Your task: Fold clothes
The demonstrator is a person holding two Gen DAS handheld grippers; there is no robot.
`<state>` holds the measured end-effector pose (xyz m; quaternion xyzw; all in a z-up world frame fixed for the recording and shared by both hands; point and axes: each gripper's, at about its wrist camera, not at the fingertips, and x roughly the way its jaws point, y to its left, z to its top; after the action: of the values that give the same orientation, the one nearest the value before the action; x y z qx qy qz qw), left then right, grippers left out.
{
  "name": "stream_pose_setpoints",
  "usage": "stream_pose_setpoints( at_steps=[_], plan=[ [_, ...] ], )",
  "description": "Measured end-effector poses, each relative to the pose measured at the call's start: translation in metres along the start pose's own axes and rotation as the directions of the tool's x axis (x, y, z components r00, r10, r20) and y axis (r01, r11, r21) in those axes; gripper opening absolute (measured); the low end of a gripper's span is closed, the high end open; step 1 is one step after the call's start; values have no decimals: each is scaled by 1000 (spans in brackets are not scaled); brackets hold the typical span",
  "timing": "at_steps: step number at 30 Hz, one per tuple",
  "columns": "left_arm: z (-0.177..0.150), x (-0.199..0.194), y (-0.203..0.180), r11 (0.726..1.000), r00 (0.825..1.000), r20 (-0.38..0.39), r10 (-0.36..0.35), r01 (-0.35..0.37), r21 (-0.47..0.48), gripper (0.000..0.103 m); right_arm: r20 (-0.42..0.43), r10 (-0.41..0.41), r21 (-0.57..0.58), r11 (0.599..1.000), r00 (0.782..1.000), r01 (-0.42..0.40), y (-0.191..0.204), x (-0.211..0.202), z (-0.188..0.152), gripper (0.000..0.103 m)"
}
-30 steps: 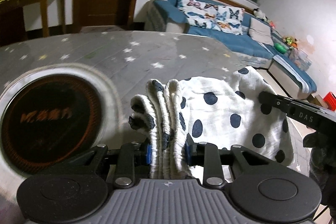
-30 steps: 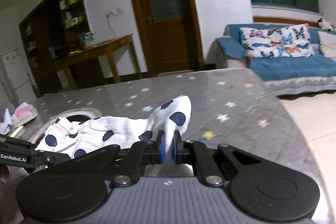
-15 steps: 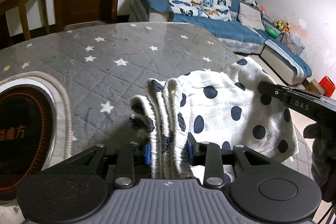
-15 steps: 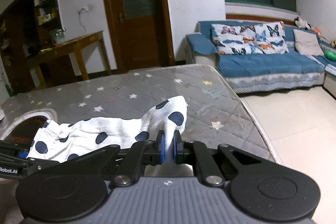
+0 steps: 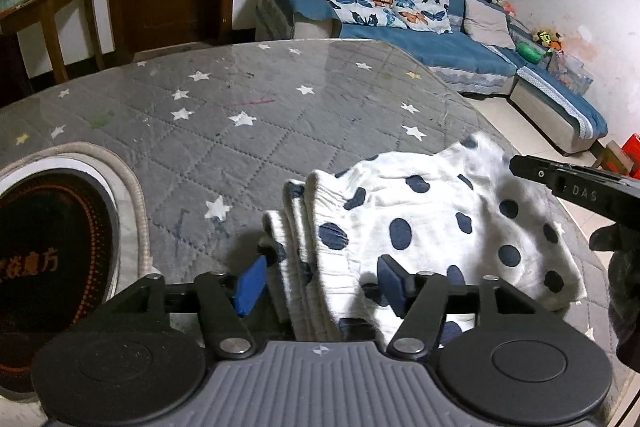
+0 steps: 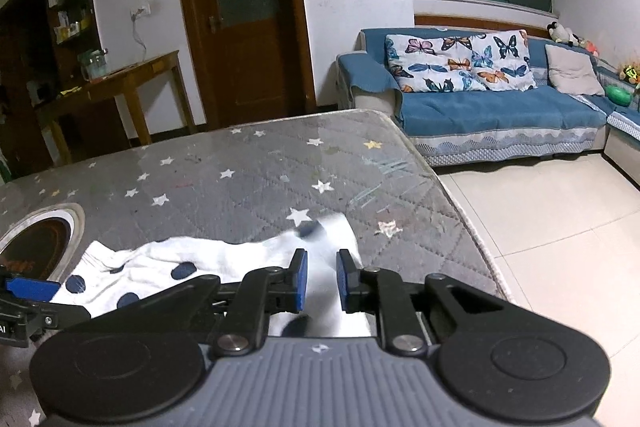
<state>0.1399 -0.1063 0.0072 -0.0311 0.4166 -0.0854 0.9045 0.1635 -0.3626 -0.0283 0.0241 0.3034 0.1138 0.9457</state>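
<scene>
A white garment with dark blue dots (image 5: pixel 432 223) lies on the grey star-patterned table (image 5: pixel 248 131). Its gathered elastic waistband lies between the jaws of my left gripper (image 5: pixel 320 281), which stands open around it. In the right wrist view the garment (image 6: pixel 200 259) stretches leftward, and its other end lies between the jaws of my right gripper (image 6: pixel 322 277), which is open. The right gripper's arm (image 5: pixel 580 187) shows at the right edge of the left wrist view.
A round dark induction plate (image 5: pixel 44 259) is set into the table at the left. The table's right edge (image 6: pixel 460 211) drops to a tiled floor. A blue sofa (image 6: pixel 500 111) with butterfly cushions stands beyond, and a wooden side table (image 6: pixel 120 83) by the door.
Both grippers have opened and let go of the garment, which now lies on the table. Both have moved toward the table's right end, away from the induction plate.
</scene>
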Motion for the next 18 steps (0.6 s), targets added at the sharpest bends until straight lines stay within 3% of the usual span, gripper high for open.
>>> stream_pose_setpoints(
  at_steps=[10, 16, 18],
  plan=[
    [7, -3, 15, 999, 999, 21, 34, -34, -6, 79, -42, 37, 5, 999, 998, -37, 9, 22, 5, 17],
    [16, 12, 17, 999, 999, 14, 49, -49, -6, 82, -100, 49, 13, 999, 994, -48, 14, 50, 5, 27],
    [17, 18, 19, 998, 998, 7, 55, -55, -10, 83, -117, 46, 11, 999, 992, -45, 16, 58, 3, 36]
  ],
)
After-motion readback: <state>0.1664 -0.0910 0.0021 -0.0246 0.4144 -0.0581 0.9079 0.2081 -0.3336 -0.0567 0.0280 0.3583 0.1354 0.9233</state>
